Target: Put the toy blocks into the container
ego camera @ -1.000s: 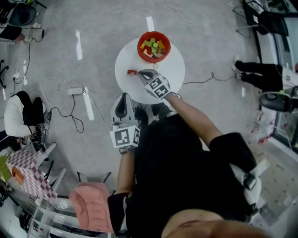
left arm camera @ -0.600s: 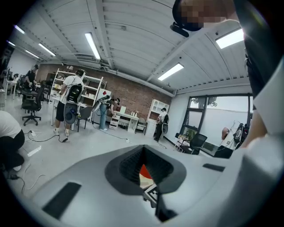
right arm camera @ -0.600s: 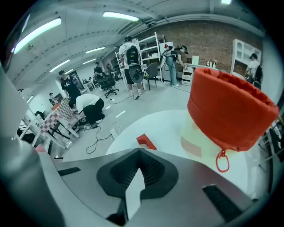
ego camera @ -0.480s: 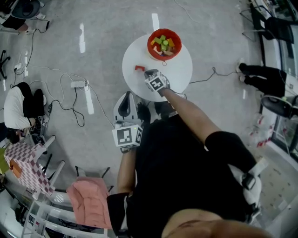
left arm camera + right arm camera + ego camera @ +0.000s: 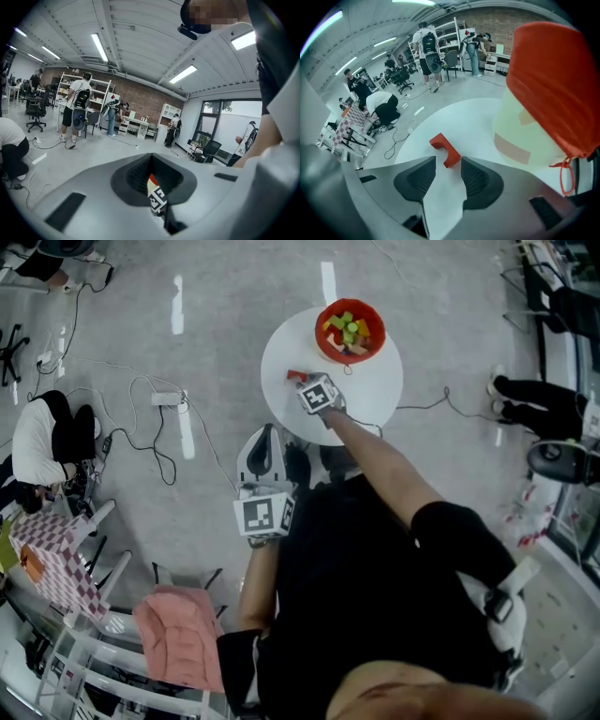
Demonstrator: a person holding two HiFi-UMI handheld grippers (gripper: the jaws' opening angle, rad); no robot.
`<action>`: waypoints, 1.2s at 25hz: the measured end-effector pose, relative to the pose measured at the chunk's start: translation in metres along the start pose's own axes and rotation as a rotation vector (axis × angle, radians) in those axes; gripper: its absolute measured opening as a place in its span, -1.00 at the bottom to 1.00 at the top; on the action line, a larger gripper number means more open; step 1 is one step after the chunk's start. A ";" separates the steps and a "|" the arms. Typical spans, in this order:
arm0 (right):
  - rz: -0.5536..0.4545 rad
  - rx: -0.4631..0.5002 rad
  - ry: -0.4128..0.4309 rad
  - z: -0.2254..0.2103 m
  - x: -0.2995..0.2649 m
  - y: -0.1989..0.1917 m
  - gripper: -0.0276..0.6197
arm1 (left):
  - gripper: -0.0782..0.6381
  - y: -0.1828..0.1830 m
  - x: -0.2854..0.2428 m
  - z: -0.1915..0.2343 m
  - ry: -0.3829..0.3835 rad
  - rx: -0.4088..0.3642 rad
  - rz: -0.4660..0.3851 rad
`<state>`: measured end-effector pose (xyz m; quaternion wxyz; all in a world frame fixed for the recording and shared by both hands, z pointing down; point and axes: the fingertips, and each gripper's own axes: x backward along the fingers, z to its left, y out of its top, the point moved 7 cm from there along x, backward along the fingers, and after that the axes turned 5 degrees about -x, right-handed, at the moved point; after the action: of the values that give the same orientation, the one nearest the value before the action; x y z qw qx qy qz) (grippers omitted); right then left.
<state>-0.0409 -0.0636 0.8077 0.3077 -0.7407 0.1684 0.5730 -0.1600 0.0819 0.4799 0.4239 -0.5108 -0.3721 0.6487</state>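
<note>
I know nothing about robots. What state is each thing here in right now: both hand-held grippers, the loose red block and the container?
Red block: lying loose on the table, outside the container.
Container: upright, open-topped, holding several blocks.
Right gripper: jaws open, have just been opening; the block's near end sits between their tips, ungripped.
Left gripper: jaws shut, empty, away from the table.

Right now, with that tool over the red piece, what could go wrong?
The right tool, whose jaws have just been opening, straddles only one end of the red block: closing could pinch it off-centre, so it twists or skids across the table. The container stands close; a swing could bump it.
</note>
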 end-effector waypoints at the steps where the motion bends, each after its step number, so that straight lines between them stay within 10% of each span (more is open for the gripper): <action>1: 0.006 0.001 -0.014 -0.002 -0.003 0.002 -0.46 | -0.79 0.000 -0.001 0.000 0.003 0.001 0.004; 16: 0.050 0.044 -0.056 -0.018 0.002 -0.011 -0.79 | -0.79 -0.004 -0.001 0.004 0.014 -0.005 -0.002; 24: -0.416 0.135 0.056 -0.011 0.135 0.041 -0.78 | -0.79 0.005 -0.011 -0.009 -0.021 -0.019 -0.033; 30: -0.658 0.032 -0.048 -0.063 0.216 0.071 -0.78 | -0.79 0.010 -0.016 -0.019 -0.039 -0.023 -0.046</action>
<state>0.0256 -0.1359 0.5934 0.4917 -0.7367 -0.0782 0.4576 -0.1408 0.0644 0.4721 0.4255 -0.4943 -0.3991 0.6444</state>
